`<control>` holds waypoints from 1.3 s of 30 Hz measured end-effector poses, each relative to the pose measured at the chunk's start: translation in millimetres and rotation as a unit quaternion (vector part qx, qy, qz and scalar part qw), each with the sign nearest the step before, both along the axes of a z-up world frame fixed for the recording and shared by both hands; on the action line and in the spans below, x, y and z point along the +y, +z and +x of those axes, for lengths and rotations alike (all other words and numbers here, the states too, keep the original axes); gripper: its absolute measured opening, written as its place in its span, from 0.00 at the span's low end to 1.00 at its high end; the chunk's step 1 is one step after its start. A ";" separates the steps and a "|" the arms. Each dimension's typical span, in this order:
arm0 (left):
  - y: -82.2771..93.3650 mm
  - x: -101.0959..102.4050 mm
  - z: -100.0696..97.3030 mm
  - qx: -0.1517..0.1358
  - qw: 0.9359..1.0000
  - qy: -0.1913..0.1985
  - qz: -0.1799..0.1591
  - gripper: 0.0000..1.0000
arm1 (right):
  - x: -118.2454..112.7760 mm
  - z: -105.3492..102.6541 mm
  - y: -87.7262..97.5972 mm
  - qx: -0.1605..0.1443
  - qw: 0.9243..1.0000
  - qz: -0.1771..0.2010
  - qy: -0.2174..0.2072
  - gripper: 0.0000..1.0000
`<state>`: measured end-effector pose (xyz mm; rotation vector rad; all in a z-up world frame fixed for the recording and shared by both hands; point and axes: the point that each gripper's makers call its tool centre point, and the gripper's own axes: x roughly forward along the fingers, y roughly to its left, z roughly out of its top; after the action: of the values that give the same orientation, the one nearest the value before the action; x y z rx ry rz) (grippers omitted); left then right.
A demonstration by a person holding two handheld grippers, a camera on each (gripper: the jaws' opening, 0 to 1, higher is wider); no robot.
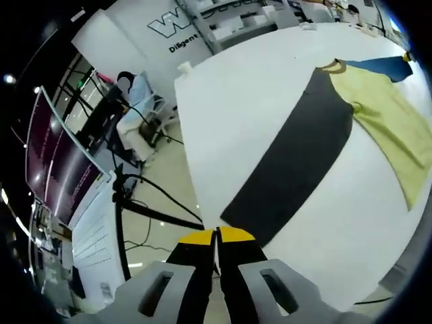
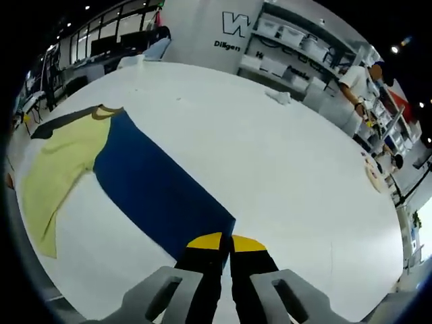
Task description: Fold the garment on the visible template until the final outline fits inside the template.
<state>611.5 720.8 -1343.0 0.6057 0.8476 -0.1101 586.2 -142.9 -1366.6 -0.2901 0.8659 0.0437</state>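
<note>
A colour-blocked garment lies flat on the white table [image 1: 243, 115]. In the left gripper view its long dark grey panel [image 1: 304, 152] runs away from me, a yellow panel [image 1: 391, 121] lies to its right, and a blue part [image 1: 388, 66] shows beyond the ochre collar [image 1: 332, 65]. In the right gripper view a long blue panel [image 2: 155, 185] lies ahead, with the yellow panel [image 2: 64, 158] to its left and the collar [image 2: 104, 111] far off. My left gripper [image 1: 216, 236] hovers shut over the grey panel's near corner. My right gripper [image 2: 227, 241] hovers shut over the blue panel's near corner.
The table edge [image 1: 187, 155] drops to a floor with cables and a stand [image 1: 121, 202]; a person [image 1: 131, 94] sits beyond. A white cloth [image 2: 280, 96] lies at the far side of the table [image 2: 290, 169]. Shelves [image 2: 297, 50] and a person [image 2: 354, 77] stand behind.
</note>
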 end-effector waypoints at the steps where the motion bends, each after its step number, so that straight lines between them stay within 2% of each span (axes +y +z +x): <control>1: 0.7 0.5 -0.7 0.001 1.000 0.001 0.002 0.01 | -2.3 0.9 -1.0 -0.001 1.000 0.003 -0.004 0.00; 5: 2.9 3.4 -1.2 -0.001 1.000 0.006 0.003 0.01 | -9.4 -0.2 -1.1 0.000 1.000 -0.007 -0.008 0.00; 8: 3.1 4.0 -1.6 -0.001 1.000 0.009 0.004 0.01 | -12.2 -0.2 0.2 -0.006 1.000 0.003 -0.012 0.00; 19: -0.9 1.5 1.0 0.001 1.000 0.007 0.003 0.01 | -20.3 -8.6 -0.3 -0.002 1.000 -0.006 -0.016 0.00; 28: -2.7 1.6 2.6 0.000 1.000 0.005 -0.001 0.01 | -19.7 -14.1 1.2 -0.005 1.000 -0.008 -0.014 0.03; 34: -4.5 1.0 1.1 0.000 1.000 0.005 -0.005 0.01 | -17.9 -15.7 3.4 -0.008 1.000 -0.005 -0.009 0.11; 39: -4.3 1.5 -0.1 -0.002 1.000 0.006 -0.008 0.01 | -15.3 -18.7 4.9 -0.021 1.000 -0.007 -0.012 0.26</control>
<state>611.4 722.3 -1347.3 0.5855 0.8467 -0.1047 567.5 -158.2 -1361.7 -0.2938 0.8279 0.0095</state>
